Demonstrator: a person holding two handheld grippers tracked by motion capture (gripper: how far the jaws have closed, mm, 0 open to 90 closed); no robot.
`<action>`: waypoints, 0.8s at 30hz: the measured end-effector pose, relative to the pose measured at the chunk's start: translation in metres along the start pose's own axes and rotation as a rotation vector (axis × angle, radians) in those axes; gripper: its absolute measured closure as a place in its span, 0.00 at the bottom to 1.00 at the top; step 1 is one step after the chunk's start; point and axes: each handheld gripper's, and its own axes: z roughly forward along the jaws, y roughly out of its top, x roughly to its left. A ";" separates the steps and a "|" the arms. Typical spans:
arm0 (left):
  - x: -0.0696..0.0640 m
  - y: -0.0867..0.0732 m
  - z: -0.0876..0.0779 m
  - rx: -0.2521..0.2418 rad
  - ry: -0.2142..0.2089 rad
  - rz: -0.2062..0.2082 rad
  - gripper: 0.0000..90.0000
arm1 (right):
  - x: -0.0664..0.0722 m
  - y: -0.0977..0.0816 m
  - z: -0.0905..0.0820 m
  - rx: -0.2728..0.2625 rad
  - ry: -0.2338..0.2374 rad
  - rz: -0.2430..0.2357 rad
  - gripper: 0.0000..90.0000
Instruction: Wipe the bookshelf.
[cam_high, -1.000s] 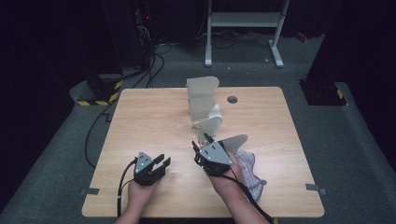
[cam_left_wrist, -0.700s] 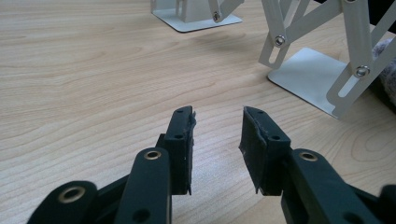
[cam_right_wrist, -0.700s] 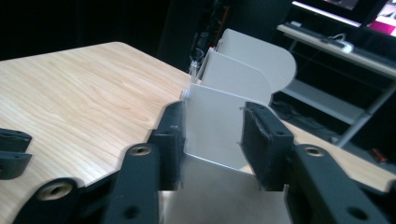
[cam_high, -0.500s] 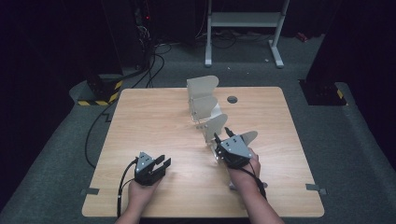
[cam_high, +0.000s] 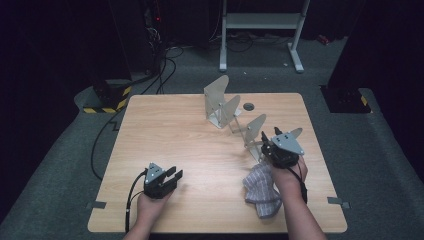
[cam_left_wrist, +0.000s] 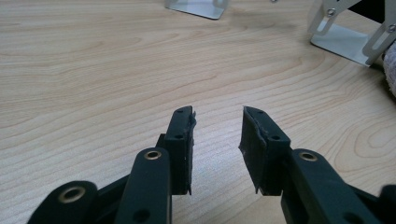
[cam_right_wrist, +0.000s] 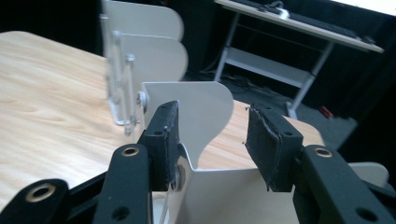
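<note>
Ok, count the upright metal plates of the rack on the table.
4: tallest plate at the far end, second plate beside it, third plate nearer, fourth plate behind the right gripper. More may be hidden.

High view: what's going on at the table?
A person works at a wooden table with a gripper in each hand. The right gripper is at the nearest plate of an extendable metal rack; in the right gripper view one jaw sits against the plate, but an actual grip cannot be confirmed. A checked cloth lies beside the right forearm. The left gripper rests open on bare wood, holding nothing.
</note>
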 end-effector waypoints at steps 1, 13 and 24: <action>0.000 0.000 0.000 0.000 0.000 -0.002 0.71 | -0.005 0.000 0.001 0.005 -0.013 0.005 0.61; -0.002 -0.001 0.001 0.008 -0.009 -0.002 0.71 | 0.027 0.014 -0.011 -0.042 0.065 -0.049 0.68; -0.003 -0.002 0.002 0.015 -0.020 0.004 0.71 | 0.038 -0.005 0.032 0.121 0.017 -0.020 0.70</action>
